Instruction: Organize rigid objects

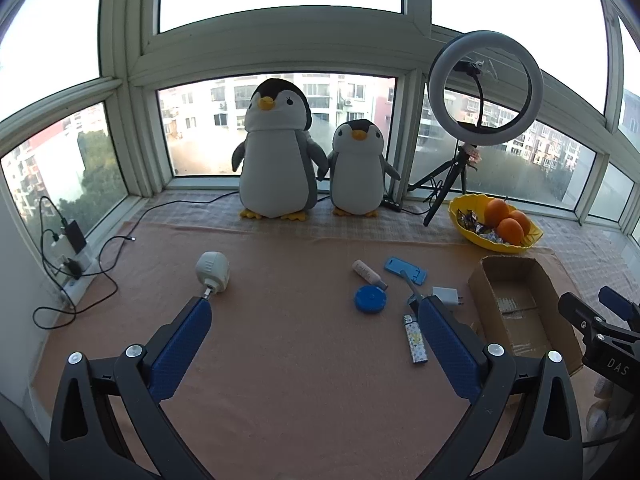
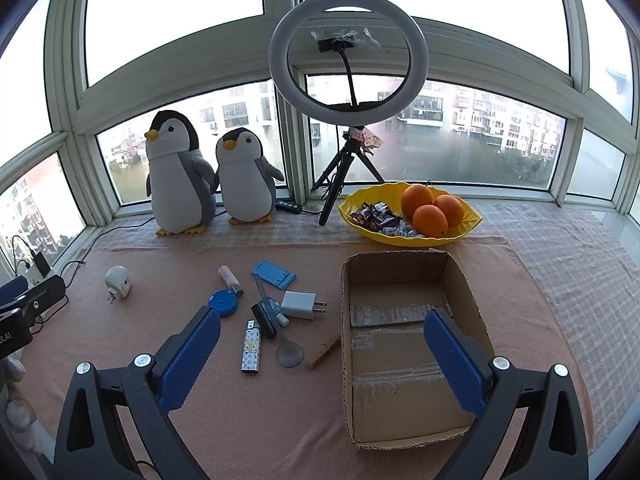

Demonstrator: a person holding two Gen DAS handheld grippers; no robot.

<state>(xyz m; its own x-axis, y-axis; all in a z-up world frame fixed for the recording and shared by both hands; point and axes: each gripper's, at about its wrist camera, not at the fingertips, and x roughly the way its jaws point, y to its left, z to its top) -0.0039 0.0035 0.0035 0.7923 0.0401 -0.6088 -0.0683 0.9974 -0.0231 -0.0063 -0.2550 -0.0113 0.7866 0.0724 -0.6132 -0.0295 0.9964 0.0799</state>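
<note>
— Cardboard, open-topped and empty: that box (image 2: 408, 336) sits on the peach cloth (image 2: 280, 400), right-hand side, just in front of the yellow bowl (image 2: 472, 220) with its three oranges (image 2: 430, 220) and wrapped sweets (image 2: 376, 214).

— And the loose things?

— All still out on the cloth, left of the box. A white wall charger (image 2: 298, 305) lies nearest it, then a patterned lighter (image 2: 251, 347), a translucent spoon (image 2: 289, 354), a small wooden piece (image 2: 323, 351) and a blue phone stand (image 2: 274, 274). A round blue disc (image 2: 224, 303) and a small pale tube (image 2: 229, 276) lie farther left. Something dark and blue sits tangled beside the charger; I cannot tell what it is.

— Anything apart from the cluster?

— A rounded white plug-in device (image 1: 213, 272), well off to the left, prongs toward the camera.

— The tongs?

— Left gripper (image 1: 314, 308) spread wide over bare cloth, nothing between its blue pads. Right gripper (image 2: 322, 324) equally spread, one pad over the box, the other near the disc, gripping nothing.

— Background?

— Two plush penguins (image 1: 276, 160) and a ring light (image 2: 348, 58) on a tripod by the window.
</note>
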